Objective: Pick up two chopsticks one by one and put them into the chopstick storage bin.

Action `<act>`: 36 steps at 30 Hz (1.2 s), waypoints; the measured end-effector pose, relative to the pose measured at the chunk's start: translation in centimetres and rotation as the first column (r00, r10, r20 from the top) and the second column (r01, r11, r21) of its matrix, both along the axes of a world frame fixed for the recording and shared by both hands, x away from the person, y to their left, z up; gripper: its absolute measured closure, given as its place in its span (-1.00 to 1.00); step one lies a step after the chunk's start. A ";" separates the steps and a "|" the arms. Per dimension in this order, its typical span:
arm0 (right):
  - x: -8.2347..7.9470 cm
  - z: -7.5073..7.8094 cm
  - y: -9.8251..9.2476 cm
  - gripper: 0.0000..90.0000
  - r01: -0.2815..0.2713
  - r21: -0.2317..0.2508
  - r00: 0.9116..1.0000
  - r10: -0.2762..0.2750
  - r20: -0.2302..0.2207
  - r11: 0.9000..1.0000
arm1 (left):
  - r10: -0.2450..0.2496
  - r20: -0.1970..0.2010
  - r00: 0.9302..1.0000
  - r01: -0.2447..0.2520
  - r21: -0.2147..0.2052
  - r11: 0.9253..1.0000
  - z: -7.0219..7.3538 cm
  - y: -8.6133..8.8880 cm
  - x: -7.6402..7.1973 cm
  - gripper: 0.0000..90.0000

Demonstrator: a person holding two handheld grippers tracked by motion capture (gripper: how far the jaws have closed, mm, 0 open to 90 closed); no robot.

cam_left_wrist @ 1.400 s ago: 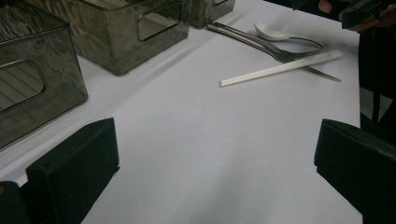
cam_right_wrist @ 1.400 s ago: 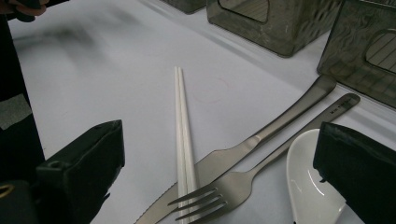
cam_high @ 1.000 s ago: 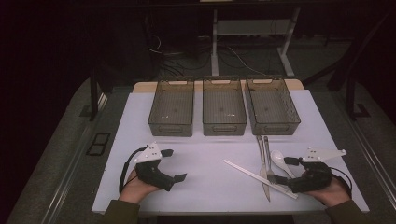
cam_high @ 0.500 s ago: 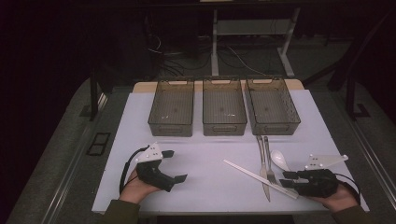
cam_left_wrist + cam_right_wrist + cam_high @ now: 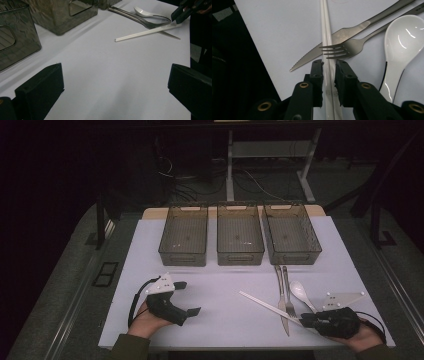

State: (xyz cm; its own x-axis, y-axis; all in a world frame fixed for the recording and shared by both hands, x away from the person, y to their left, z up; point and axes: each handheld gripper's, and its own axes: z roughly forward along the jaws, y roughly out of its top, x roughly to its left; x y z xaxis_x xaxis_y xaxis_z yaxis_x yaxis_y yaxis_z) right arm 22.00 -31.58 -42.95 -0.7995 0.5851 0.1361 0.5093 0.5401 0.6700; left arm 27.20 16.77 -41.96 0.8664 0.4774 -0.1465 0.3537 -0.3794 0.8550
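Note:
A pair of white chopsticks lies slantwise on the white table top, across a steel knife and fork, with a white spoon to their right. My right gripper lies low at the near right; its jaws have just been closing and now pinch the near end of the chopsticks. The fork's tines sit just ahead of the right gripper. My left gripper rests at the near left, jaws wide apart over bare table.
Three see-through grey bins stand in a row at the back: left, middle, right. The table's near edge runs just under both hands. Dark floor surrounds the table. The right gripper is seen far off in the left gripper view.
The right gripper has dropped lower and flatter toward the table and slid onto the chopsticks' near end, its jaws narrowing around them. The left hand and gripper have stayed put.

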 end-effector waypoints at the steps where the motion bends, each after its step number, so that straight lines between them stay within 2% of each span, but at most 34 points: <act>1: -0.1 -0.1 0.2 0.71 -0.006 -0.013 1.000 0.006 -0.005 1.000 | -0.002 0.000 1.000 0.002 0.002 1.000 0.0 0.0 0.0 -1.00; 24: -0.2 -1.0 1.3 0.77 -0.053 -0.116 0.999 0.052 -0.006 0.992 | -0.025 -0.008 1.000 0.025 0.005 1.000 -0.1 -0.3 -0.1 -1.00; 36: -0.2 -1.0 1.6 0.85 -0.068 -0.137 0.998 0.068 -0.001 0.988 | -0.035 -0.014 0.999 0.035 0.013 0.999 -0.2 -0.4 -0.1 -1.00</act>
